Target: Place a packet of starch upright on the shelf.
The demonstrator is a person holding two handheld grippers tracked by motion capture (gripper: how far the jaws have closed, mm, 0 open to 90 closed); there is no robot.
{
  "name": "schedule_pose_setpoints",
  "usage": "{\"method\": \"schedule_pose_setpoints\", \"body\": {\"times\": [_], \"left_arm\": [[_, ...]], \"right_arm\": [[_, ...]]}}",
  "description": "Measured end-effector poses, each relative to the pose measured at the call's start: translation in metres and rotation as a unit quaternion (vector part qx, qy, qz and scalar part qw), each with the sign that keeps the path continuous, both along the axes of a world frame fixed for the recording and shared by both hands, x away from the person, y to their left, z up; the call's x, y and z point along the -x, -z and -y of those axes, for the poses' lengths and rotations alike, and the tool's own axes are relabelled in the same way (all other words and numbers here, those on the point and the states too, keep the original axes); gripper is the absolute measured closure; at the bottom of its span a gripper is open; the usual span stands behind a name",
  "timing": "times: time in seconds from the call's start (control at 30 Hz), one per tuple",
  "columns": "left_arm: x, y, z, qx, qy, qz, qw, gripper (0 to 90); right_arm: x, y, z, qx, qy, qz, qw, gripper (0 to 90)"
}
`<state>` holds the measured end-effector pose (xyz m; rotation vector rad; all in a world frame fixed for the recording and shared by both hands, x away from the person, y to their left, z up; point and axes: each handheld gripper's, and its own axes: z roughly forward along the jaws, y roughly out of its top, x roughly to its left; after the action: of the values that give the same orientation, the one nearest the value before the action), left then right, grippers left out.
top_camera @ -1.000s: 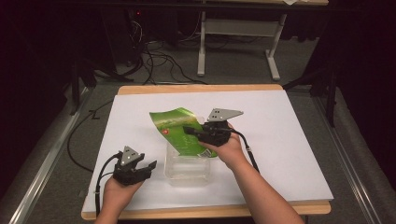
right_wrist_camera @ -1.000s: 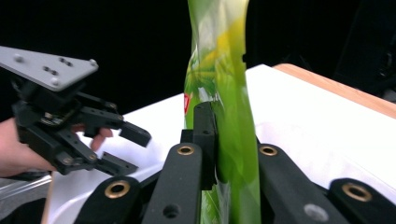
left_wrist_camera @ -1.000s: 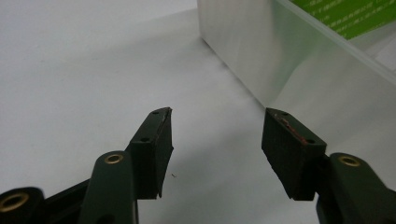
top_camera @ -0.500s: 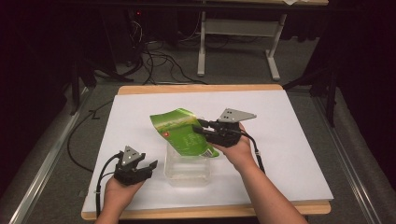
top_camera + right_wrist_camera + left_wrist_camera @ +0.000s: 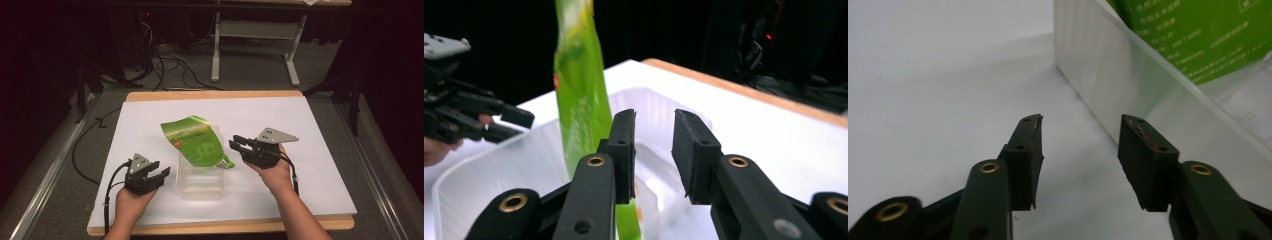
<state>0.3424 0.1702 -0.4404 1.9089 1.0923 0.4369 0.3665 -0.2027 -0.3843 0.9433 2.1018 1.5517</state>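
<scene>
A green pouch point(image 5: 196, 141) stands tilted in a clear plastic container point(image 5: 201, 189) at the middle of the white table top. My right gripper point(image 5: 235, 142) hovers just right of the pouch, open, with nothing between its jaws; they have just let go and then eased in a little. In the right gripper view the gripper point(image 5: 655, 117) points over the container's rim point(image 5: 489, 156), with the pouch point(image 5: 579, 85) to its left. My left gripper point(image 5: 163, 170) sits left of the container, open and empty, its jaws having just been closing. In its own view the left gripper point(image 5: 1080, 125) faces the container's wall point(image 5: 1098, 75).
The white board point(image 5: 310, 130) has free room on all sides of the container, and a wooden edge point(image 5: 215, 95) runs along the back. Cables point(image 5: 170, 65) and a desk frame point(image 5: 255, 30) lie on the dark floor beyond. The left gripper point(image 5: 519, 124) is across the container in the right gripper view.
My right gripper has come off the green pouch and drawn back to the right. The pouch stays leaning in the container. The left hand has kept its place.
</scene>
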Motion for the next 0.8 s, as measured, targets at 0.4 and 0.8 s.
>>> {"method": "schedule_pose_setpoints", "body": {"times": [0.4, 0.8], "left_arm": [[-0.015, 0.005, 0.023, 0.025, -0.026, -0.007, 0.9993, 81.9], [-0.014, 0.016, 0.042, 0.016, 0.000, -0.026, 0.9995, 90.0]], "right_arm": [[0.014, 0.022, 0.004, 0.037, 0.037, -0.025, 0.9983, 78.5], [0.019, 0.038, -0.035, 0.133, 0.051, -0.042, 0.9889, 90.0]]}}
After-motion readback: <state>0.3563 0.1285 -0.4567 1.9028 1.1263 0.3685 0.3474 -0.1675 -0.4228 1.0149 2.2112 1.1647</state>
